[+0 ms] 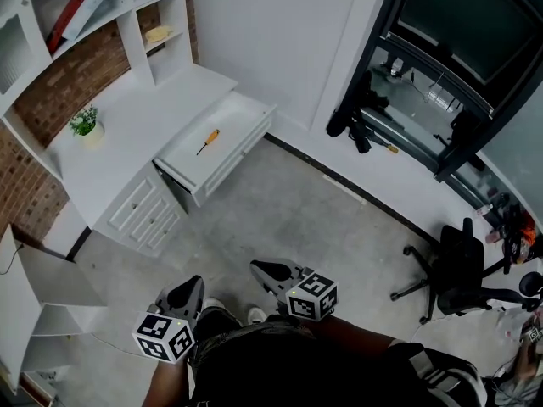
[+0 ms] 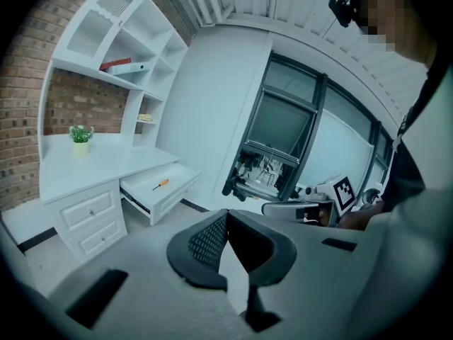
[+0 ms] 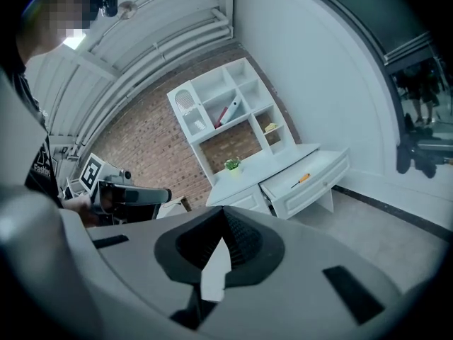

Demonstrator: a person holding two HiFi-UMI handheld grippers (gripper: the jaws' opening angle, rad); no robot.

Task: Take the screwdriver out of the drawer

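Observation:
A screwdriver [image 1: 208, 141] with an orange handle lies alone in the open white drawer [image 1: 238, 149] of a white desk. It also shows small and far off in the left gripper view as the screwdriver [image 2: 160, 184] and in the right gripper view as the screwdriver [image 3: 303, 178]. My left gripper [image 1: 194, 283] and right gripper [image 1: 258, 267] are held close to the person's body above the grey floor, well short of the drawer. Both pairs of jaws are shut with their tips together and nothing between them.
A small potted plant [image 1: 85, 125] stands on the desk top [image 1: 136, 125], with shelves [image 1: 68, 19] above holding a red item. A black office chair [image 1: 458, 270] is at the right. A black-framed rig [image 1: 407, 100] stands against the far wall.

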